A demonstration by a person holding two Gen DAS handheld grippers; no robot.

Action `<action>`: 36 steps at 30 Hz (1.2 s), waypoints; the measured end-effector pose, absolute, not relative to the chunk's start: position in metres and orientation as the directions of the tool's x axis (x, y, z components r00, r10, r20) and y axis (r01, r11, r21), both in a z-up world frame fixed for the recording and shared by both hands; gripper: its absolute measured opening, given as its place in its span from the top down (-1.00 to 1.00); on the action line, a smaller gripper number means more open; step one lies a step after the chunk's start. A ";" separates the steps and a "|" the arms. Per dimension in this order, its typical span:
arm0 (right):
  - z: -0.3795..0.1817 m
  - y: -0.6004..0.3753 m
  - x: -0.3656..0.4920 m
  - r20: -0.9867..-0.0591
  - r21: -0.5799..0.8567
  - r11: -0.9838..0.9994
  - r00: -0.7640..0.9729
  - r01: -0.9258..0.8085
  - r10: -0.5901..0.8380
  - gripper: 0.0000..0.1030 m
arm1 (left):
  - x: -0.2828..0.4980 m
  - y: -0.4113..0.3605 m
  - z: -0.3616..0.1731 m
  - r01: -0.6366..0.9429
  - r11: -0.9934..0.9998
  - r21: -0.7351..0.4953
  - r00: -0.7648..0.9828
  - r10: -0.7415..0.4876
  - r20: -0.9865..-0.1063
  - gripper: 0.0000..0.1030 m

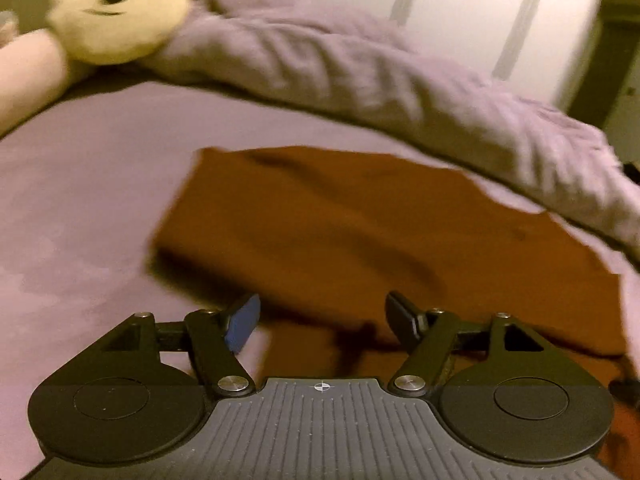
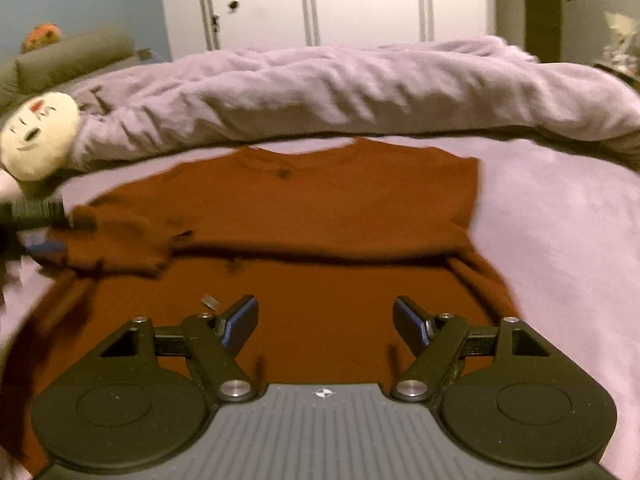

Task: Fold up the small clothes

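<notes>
A rust-brown T-shirt [image 2: 320, 208] lies on the lilac bed sheet [image 2: 560, 240], with its upper part folded over the lower part and a sleeve bunched at the left. My right gripper [image 2: 324, 320] is open and empty, low over the shirt's near part. My left gripper [image 1: 322, 316] is open and empty at the shirt's [image 1: 360, 224] near left edge. It also shows in the right wrist view [image 2: 40, 224] at the far left, next to the bunched sleeve [image 2: 120, 244].
A rumpled lilac duvet [image 2: 340, 88] lies along the far side of the shirt. A cream plush toy [image 1: 116, 12] lies at the far left, also in the right wrist view [image 2: 38, 136]. White wardrobe doors [image 2: 320, 0] stand behind the bed.
</notes>
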State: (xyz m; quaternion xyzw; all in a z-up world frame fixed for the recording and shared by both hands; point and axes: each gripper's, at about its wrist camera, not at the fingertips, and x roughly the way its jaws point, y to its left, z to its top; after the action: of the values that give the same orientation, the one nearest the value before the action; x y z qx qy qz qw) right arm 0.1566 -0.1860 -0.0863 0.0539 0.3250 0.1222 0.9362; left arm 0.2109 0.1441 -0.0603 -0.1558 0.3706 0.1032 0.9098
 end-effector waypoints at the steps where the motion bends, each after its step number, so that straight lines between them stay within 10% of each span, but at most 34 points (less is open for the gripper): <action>1: -0.084 -0.177 0.165 -0.592 0.219 0.951 0.745 -0.219 0.308 -0.22 | 0.206 0.149 -0.063 -0.315 0.926 -0.208 0.699 0.079 -0.711 -0.46; 14: -0.114 -0.089 0.240 -0.626 0.482 0.826 0.546 -0.292 0.557 -0.05 | 0.183 0.165 -0.081 -0.363 0.917 -0.168 0.670 0.132 -0.731 -0.51; 25: -0.120 -0.088 0.262 -0.615 0.617 0.760 0.478 -0.204 0.627 0.87 | 0.182 0.163 -0.082 -0.365 0.921 -0.138 0.664 0.153 -0.732 -0.55; 36: -0.047 -0.147 0.254 -0.502 0.315 0.897 0.747 -0.311 0.436 0.91 | 0.205 0.162 -0.068 -0.362 0.923 -0.128 0.682 0.169 -0.712 -0.55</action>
State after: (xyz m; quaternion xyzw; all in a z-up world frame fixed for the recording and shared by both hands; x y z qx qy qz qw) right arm 0.2538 -0.1474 -0.0470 0.1061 0.2933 0.2012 0.9286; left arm 0.2051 0.1617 -0.0679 -0.1302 0.3712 0.1464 0.9077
